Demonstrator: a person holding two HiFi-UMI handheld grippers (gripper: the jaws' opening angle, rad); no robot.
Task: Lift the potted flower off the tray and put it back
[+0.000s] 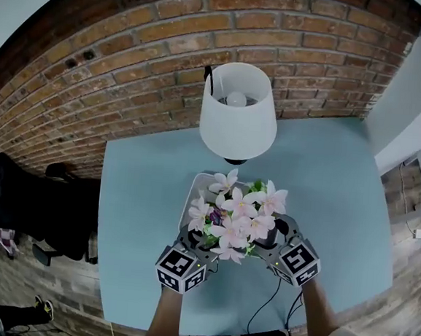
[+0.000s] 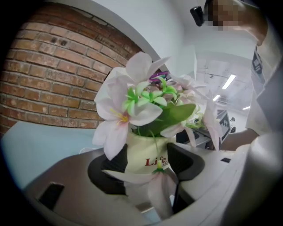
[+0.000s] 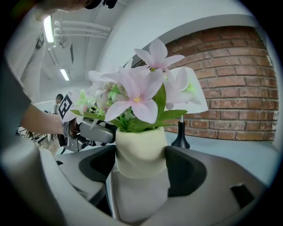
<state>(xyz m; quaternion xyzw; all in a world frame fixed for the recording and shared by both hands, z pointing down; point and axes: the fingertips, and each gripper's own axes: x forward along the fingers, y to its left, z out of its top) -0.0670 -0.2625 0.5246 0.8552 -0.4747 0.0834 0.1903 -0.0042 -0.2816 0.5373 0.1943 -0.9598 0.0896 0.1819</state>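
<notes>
One potted flower [image 1: 237, 216], pink-white lilies in a cream pot with red lettering, stands over the single white tray [image 1: 195, 189] near the front of the pale blue table [image 1: 332, 203]. Whether the pot rests on the tray or hangs just above it cannot be told.

Two grippers grasp it from opposite sides. The left gripper [image 2: 149, 163] has its two dark pads [image 2: 186, 160] pressed against the pot's sides, and the right gripper [image 3: 141, 167] likewise has its jaws closed on the pot, which fills the gap between them.

One lamp [image 1: 239, 111] with a white shade stands just behind the tray, before the brick wall [image 1: 132, 54]. One dark cable [image 1: 259, 313] runs along the table's front edge.
</notes>
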